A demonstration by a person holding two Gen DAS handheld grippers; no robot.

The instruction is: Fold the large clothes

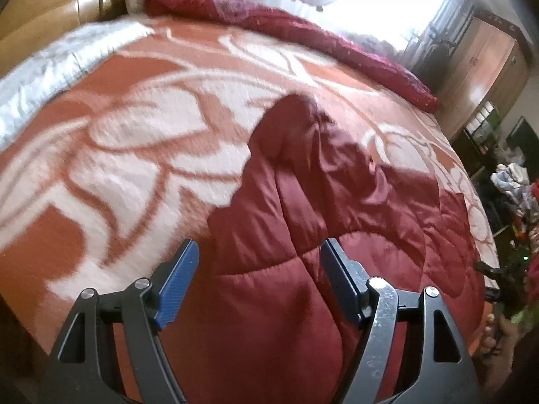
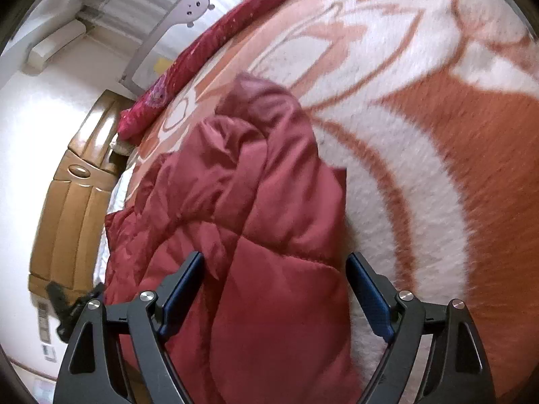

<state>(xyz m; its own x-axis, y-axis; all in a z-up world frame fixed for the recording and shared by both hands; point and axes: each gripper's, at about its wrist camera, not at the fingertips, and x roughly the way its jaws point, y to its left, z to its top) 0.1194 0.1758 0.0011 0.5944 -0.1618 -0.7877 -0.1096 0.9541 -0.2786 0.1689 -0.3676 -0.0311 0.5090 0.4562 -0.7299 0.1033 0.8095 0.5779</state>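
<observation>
A dark red quilted puffer jacket [image 1: 303, 208] lies crumpled on a bed covered by an orange and white patterned blanket [image 1: 134, 128]. My left gripper [image 1: 259, 252] is open and empty, hovering just above the jacket's near part. The jacket also shows in the right wrist view [image 2: 252, 202], with a sleeve or hood bunched at its far end. My right gripper [image 2: 276, 262] is open and empty, jaws wide over the jacket's near edge. The blanket [image 2: 454, 151] stretches to the right of it.
A red patterned quilt [image 1: 303, 30] lies rolled along the bed's far edge. A white sheet [image 1: 50, 64] shows at the left. A wooden headboard [image 2: 74, 185] and wardrobe [image 1: 488, 70] flank the bed. Clutter [image 1: 515, 195] sits on the floor at right.
</observation>
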